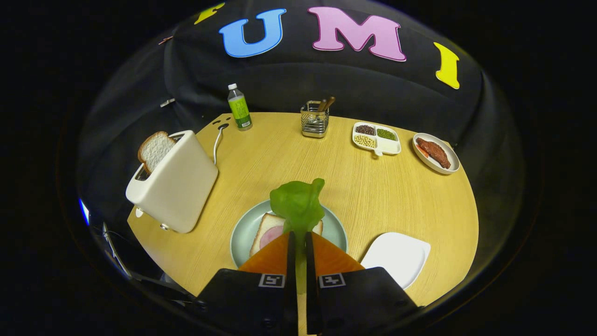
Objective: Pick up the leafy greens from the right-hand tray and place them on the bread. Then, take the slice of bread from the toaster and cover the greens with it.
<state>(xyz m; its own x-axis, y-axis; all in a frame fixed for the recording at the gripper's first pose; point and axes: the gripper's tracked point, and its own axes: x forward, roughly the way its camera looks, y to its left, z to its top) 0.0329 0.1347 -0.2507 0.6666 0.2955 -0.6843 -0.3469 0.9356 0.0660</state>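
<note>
My gripper is shut on the stem of a leafy green, which sticks up and forward from the fingertips. Right below it, a slice of bread with pink ham lies on a pale green plate. The greens hang above the bread, partly hiding it. Off to the left stands a white toaster with a slice of bread poking out of its slot. A white square tray lies just right of the plate, bare.
At the back of the round wooden table stand a green bottle, a wire utensil holder, a divided dish of beans and a small plate of meat. The toaster's cord runs toward the bottle.
</note>
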